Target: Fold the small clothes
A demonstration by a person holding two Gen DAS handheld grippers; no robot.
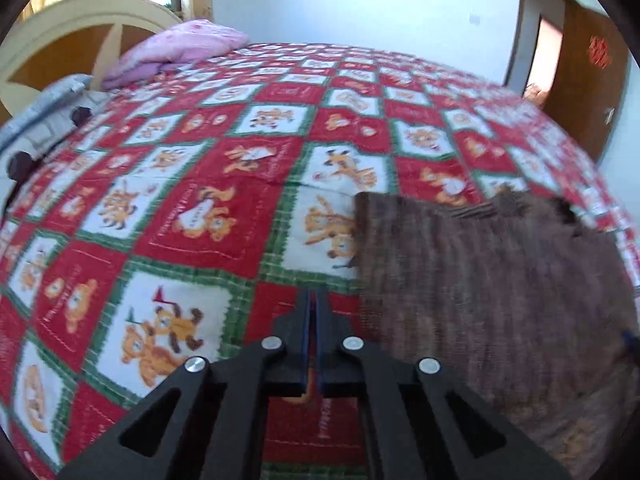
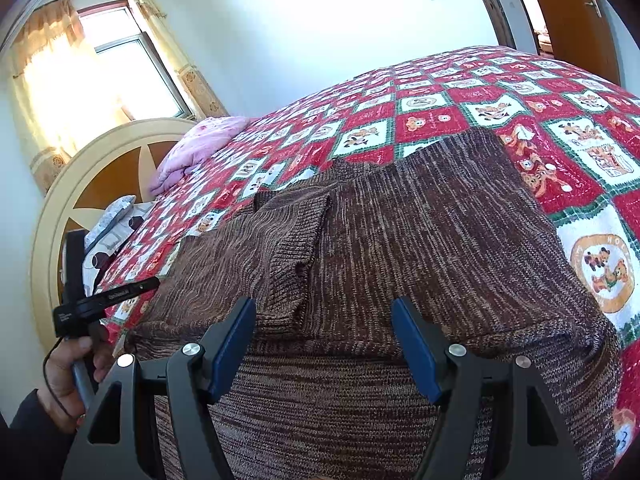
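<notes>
Left tongs (image 1: 316,300) pressed together empty, right tongs (image 2: 324,312) spread over the brown ribbed-knit sweater (image 2: 420,232), sleeve folded inward.

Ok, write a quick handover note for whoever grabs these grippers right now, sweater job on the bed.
Left claw: shut, nothing between its pads, over the bedspread just left of the sweater.
Right claw: open, over the near part of the brown knit sweater, not gripping it.
Sweater: lies on the patterned bedspread, one sleeve already folded in across the body.
Done: first sleeve fold.
Left: the remaining folds; the other sleeve's state is hard to tell from here. Probably grip the near hem next.
</notes>
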